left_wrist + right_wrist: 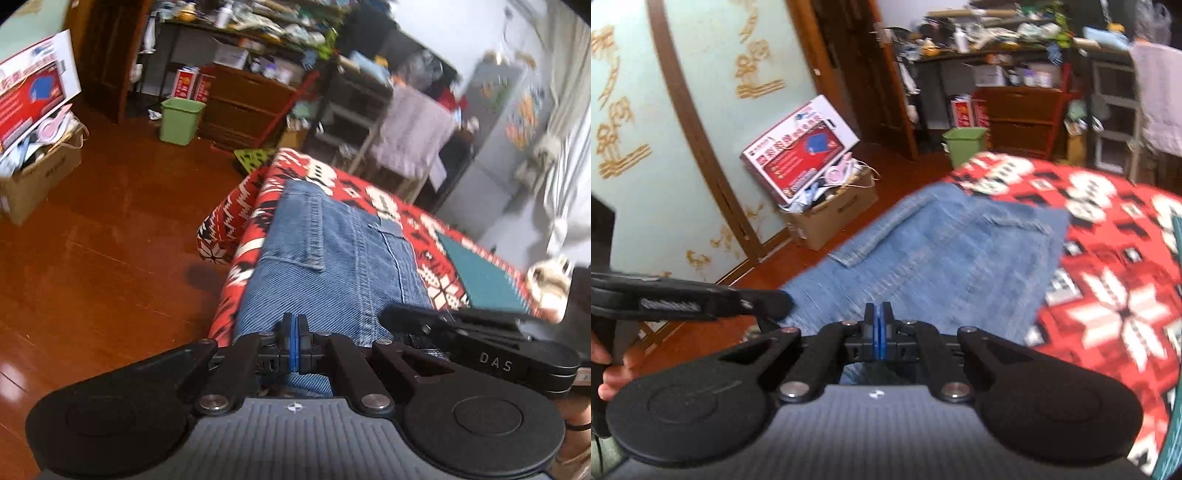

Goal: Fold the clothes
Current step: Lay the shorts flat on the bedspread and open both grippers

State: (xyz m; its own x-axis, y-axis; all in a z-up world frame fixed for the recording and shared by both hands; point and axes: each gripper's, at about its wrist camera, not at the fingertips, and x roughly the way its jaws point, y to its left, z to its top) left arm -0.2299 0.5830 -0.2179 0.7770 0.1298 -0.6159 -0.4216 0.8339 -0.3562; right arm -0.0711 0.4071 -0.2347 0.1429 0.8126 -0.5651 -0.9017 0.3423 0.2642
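Both grippers, left (294, 332) and right (878, 325), sit pinched closed at lower centre over folded blue denim jeans (332, 251) on a red patterned blanket (1108, 288), whether clamping cloth I cannot tell; folding seems midway, likely needing another fold of the stiff, thick-seamed fabric.
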